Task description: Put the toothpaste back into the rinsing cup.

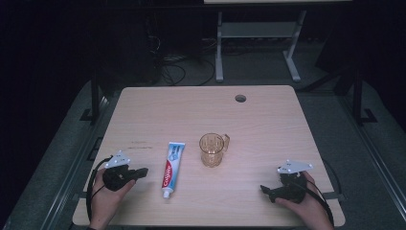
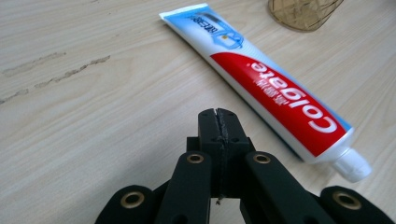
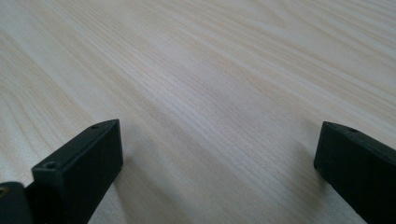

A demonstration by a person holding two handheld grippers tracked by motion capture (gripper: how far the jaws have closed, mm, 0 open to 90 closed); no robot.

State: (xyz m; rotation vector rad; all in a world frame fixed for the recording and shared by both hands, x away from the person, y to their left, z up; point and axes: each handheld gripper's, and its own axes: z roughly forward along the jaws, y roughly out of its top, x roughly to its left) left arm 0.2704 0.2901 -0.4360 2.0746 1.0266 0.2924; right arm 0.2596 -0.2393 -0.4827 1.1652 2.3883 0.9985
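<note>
Pale beige wood-grain worktop (image 1: pixel 268 124), streaked with fine darker lines. Red, white and light-blue toothpaste tube (image 1: pixel 171 167), white lettering on the red band, white cap. Amber translucent glass mug (image 1: pixel 212 149) with a faceted diamond pattern. Matte black left gripper (image 2: pixel 218 122) with brass-coloured rivets; matte black right gripper (image 3: pixel 219 154).

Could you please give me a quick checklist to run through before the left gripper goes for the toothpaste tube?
1. Left gripper jaws open for a grasp: not ok, shut on nothing.
2. Toothpaste tube lying flat, free of other things: ok.
3. Left gripper apart from the tube: ok, just beside it.
4. Amber glass mug upright, clear of the tube: ok.
5. Right gripper out of the way: ok, jaws open over bare table.
</note>
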